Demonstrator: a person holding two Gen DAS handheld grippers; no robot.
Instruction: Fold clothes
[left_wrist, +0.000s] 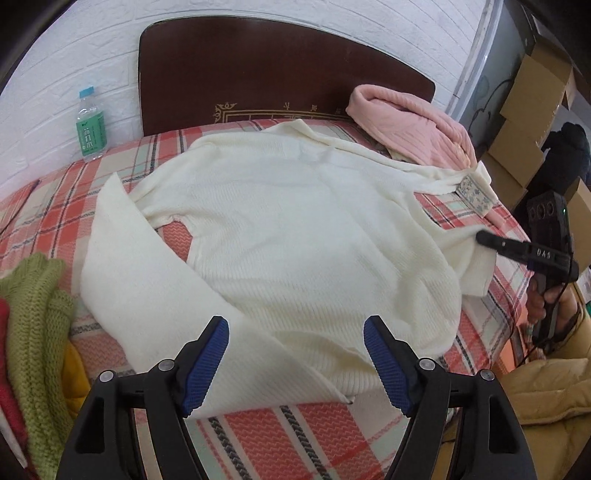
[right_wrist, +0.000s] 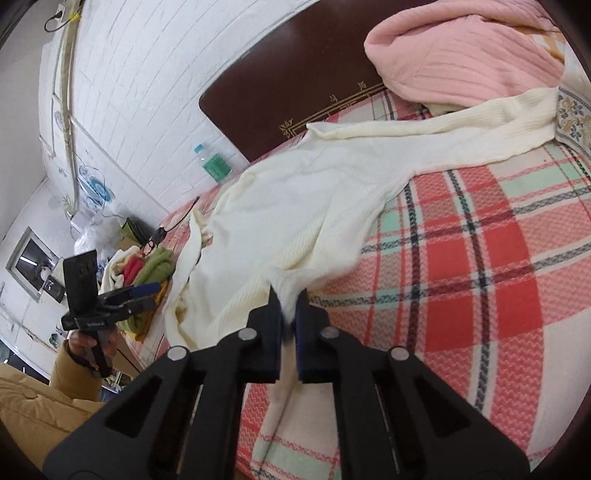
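Between my right gripper's (right_wrist: 287, 295) pads sits a pinch of cream knit — jaws clenched on the near right hem corner of the white sweater (left_wrist: 295, 221), fabric bunched at the tips. My left gripper (left_wrist: 295, 328) hangs released over the sweater's near hem, blue pads (left_wrist: 207, 365) spread wide, nothing between them, not touching the knit as far as I can tell.

Sweater lies flat on the plaid bedspread (right_wrist: 480, 277), long axis running near to far: hem at my edge, collar toward the dark headboard (left_wrist: 277, 66). Left sleeve is folded down along the body toward me; right sleeve stretches far right toward the pink garment (left_wrist: 413, 125).

Judgement: right hand owns the right corner — left is nearer the left hem and sleeve, and should take that side.
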